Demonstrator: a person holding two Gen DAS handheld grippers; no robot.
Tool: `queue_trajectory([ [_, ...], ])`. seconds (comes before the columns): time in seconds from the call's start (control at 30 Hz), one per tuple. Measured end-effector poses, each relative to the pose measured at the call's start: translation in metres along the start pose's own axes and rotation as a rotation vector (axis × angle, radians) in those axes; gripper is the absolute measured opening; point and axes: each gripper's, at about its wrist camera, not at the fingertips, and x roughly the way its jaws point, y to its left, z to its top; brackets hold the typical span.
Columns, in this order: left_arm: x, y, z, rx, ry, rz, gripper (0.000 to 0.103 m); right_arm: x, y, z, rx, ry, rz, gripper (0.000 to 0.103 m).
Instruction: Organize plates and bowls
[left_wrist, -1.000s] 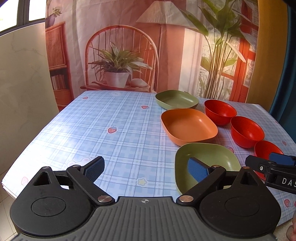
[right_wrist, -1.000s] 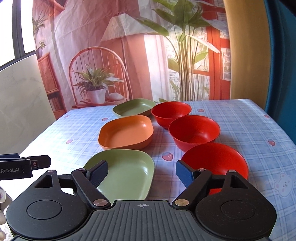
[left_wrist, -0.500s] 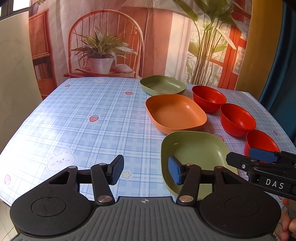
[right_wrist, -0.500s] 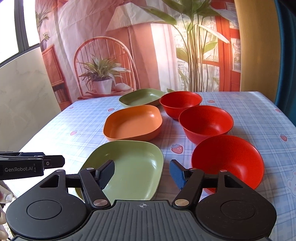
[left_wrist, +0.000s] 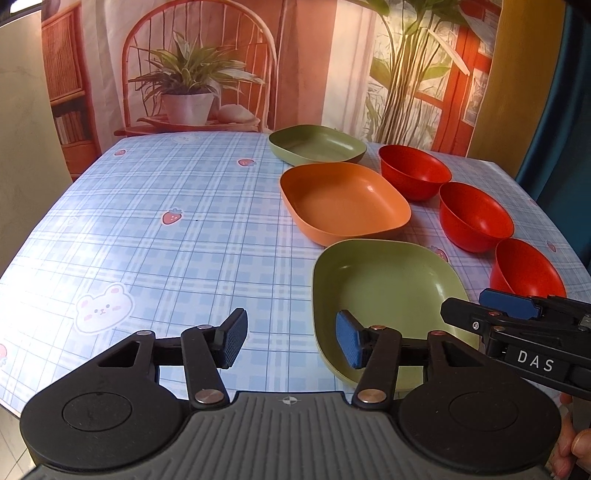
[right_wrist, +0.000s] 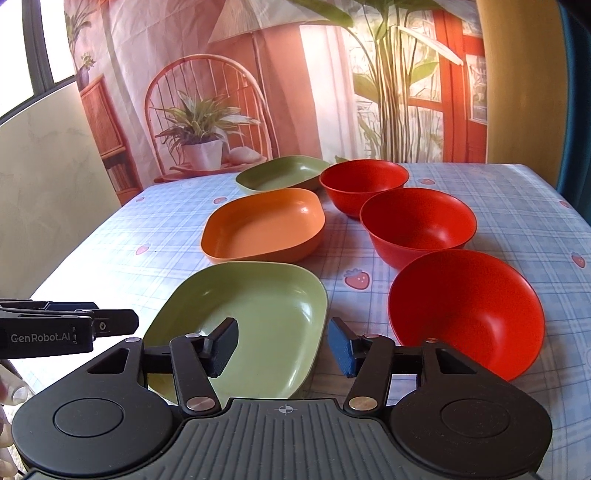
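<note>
Both grippers are spread apart and holding nothing. The left gripper (left_wrist: 291, 343) sits over the near left edge of the near green plate (left_wrist: 384, 291), its right finger over the plate's rim. The right gripper (right_wrist: 282, 347) straddles that same plate's right rim. On the checkered counter (left_wrist: 166, 236), the plates run in a line: green, orange plate (right_wrist: 264, 227), then the far green plate (right_wrist: 282, 175). Three red bowls (right_wrist: 417, 223) line up just to the right of them.
</note>
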Motion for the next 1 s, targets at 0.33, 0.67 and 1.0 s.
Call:
queue_trajectory([
  [0.33,0.021,0.002,-0.002,-0.038,0.088,-0.046,0.056,0.013,-0.002,-0.003,0.012,0.05,-0.005,0.042],
  [0.67,0.029,-0.001,-0.003,-0.041,0.122,-0.086,0.042,0.022,-0.007,-0.004,0.031,0.085,-0.005,0.036],
  [1.0,0.035,-0.009,-0.005,0.003,0.147,-0.131,0.022,0.028,-0.009,-0.006,0.038,0.107,-0.002,0.03],
])
